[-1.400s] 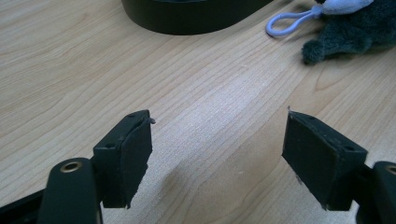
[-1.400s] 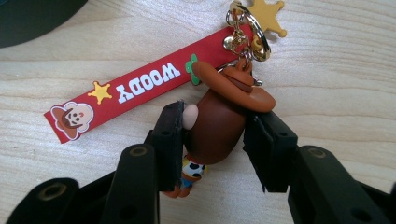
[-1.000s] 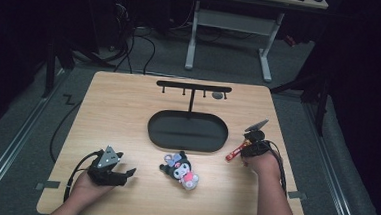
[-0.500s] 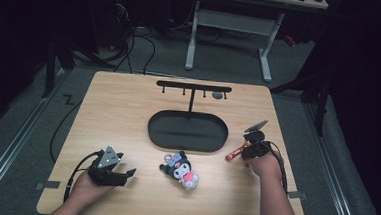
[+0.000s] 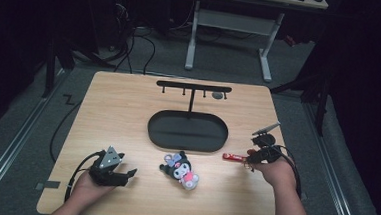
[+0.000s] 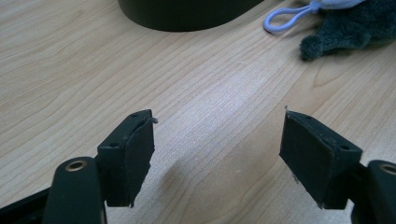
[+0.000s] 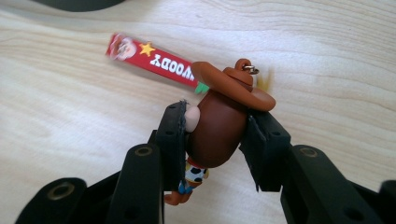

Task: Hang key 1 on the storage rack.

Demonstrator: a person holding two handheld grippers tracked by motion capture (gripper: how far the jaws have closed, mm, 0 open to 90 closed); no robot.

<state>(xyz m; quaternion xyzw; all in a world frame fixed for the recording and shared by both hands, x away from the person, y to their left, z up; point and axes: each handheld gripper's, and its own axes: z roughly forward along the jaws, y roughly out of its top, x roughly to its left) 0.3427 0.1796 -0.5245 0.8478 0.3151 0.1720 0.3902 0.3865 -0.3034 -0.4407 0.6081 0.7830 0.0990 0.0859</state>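
Two grippers: right gripper [image 7: 212,135] clamps cowboy keychain [image 7: 219,121] (left gripper [image 6: 217,154] agape).

One plush toy [image 5: 180,169], one cowboy keychain [image 7: 215,116], one stand [image 5: 187,130].

My left gripper [image 5: 122,175], seen on the wooden table [image 5: 128,108]: black body topped by a grey three-cornered plate, with a black cable looping from its rear toward the table's near edge. My right gripper [image 5: 252,154]: the same black build, grey plate on top, and a black cable curving beside my hand [image 5: 274,170]. My jaws are flat black pads with worn, frayed edges; each carries small recessed screw holes and sits on an arm with a brass-ringed bore. My forearms are bare.
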